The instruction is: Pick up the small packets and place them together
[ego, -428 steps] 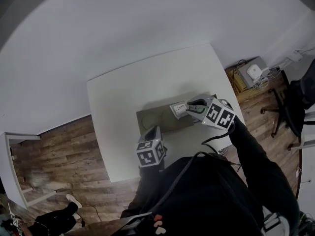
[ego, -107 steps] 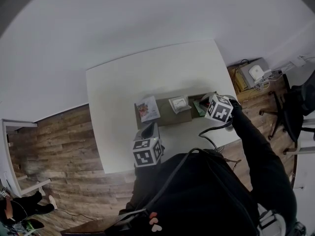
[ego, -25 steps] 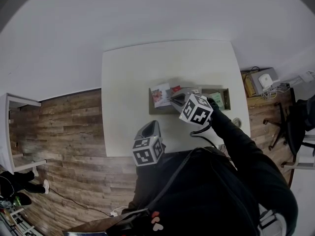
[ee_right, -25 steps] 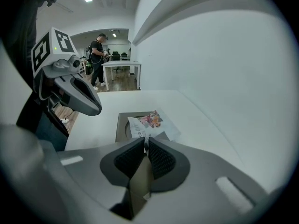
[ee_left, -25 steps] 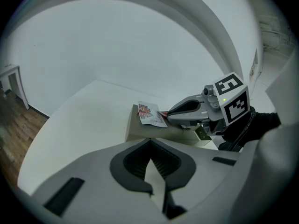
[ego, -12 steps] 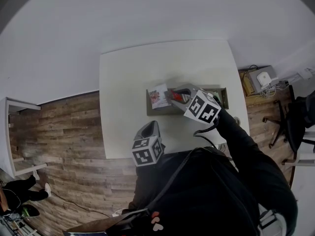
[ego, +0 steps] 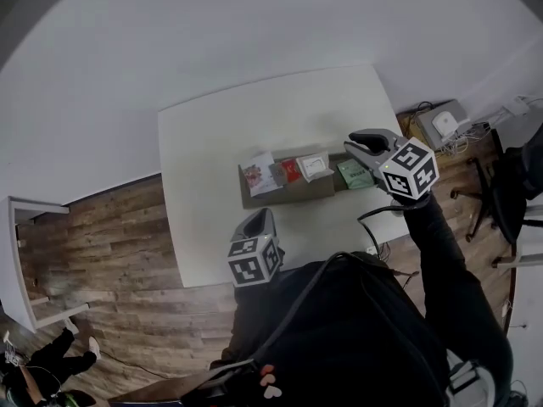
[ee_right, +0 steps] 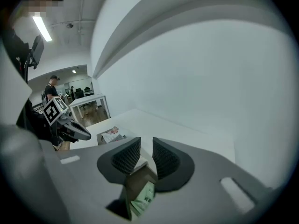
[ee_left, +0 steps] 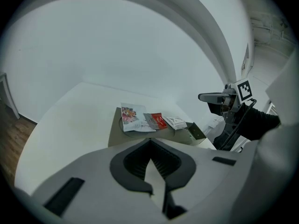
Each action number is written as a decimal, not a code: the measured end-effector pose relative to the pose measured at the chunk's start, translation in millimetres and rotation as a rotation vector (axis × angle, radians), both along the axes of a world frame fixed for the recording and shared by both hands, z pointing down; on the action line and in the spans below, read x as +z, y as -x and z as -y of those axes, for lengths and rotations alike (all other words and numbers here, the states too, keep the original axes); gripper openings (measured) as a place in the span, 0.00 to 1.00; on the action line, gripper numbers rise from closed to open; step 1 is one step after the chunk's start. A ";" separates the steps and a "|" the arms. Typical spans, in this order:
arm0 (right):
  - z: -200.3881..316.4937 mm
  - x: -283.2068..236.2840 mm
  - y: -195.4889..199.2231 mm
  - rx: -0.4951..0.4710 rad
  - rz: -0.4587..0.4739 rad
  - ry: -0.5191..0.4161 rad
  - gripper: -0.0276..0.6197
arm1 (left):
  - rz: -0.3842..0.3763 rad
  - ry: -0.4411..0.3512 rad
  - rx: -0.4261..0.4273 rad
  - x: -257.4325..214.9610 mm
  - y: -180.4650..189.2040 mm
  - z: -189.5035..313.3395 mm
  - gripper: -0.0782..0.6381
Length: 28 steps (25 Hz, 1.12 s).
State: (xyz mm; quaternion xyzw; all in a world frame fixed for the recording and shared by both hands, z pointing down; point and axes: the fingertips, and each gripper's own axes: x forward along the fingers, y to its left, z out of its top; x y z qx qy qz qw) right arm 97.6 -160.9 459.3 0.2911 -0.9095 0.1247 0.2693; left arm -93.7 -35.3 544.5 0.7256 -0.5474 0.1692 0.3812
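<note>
A brown mat lies mid-table with a row of small packets on it: a flowered white one, a red one, a plain white one and a green one. The left gripper view shows the flowered, red and white packets. My right gripper hangs above the mat's right end, over the green packet. Its jaws are open, have just been closing a little, and hold nothing. My left gripper stays at the table's near edge, shut and empty.
The white table stands against a pale wall. On the wooden floor to the right are a box with a device and an office chair. Desks and a standing person show far off.
My right gripper has lifted off the middle of the mat and swung right, empty. The red packet now lies uncovered between the flowered and white packets. The left gripper has barely moved.
</note>
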 end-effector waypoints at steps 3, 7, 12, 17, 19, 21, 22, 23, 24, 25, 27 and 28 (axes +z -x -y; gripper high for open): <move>-4.2 11.9 -30.4 0.036 -0.045 0.036 0.16 | 0.005 -0.005 0.024 -2.2 -6.2 5.3 0.11; -14.7 33.6 -50.8 0.034 -0.087 0.110 0.17 | 0.009 -0.011 0.053 -3.8 -14.4 12.0 0.11; -27.7 67.1 -62.7 -0.041 -0.208 0.194 0.17 | 0.014 -0.013 0.072 -4.8 -19.7 20.2 0.11; -41.4 96.4 -62.6 -0.163 -0.306 0.297 0.17 | 0.019 -0.008 0.072 -3.9 -19.6 24.8 0.11; -42.5 104.3 -61.8 -0.202 -0.346 0.313 0.17 | 0.019 -0.003 0.065 -2.6 -18.2 25.8 0.11; -43.6 111.8 -60.9 -0.247 -0.391 0.322 0.17 | 0.018 0.003 0.057 -1.0 -16.8 27.1 0.11; -45.2 115.0 -60.1 -0.270 -0.409 0.330 0.17 | 0.017 0.006 0.054 -0.3 -16.2 27.8 0.11; -47.3 118.0 -59.2 -0.292 -0.424 0.342 0.17 | 0.017 0.008 0.052 0.2 -15.6 28.2 0.11; -49.5 120.8 -57.9 -0.313 -0.435 0.354 0.17 | 0.016 0.011 0.050 0.8 -15.3 28.3 0.11; -51.5 123.4 -56.3 -0.333 -0.443 0.362 0.17 | 0.015 0.014 0.049 1.5 -15.2 28.1 0.11; -54.0 128.3 -53.1 -0.368 -0.456 0.367 0.17 | 0.014 0.019 0.049 3.0 -15.6 27.1 0.11; -54.6 130.9 -51.9 -0.381 -0.465 0.367 0.18 | 0.014 0.021 0.049 3.7 -15.9 26.6 0.11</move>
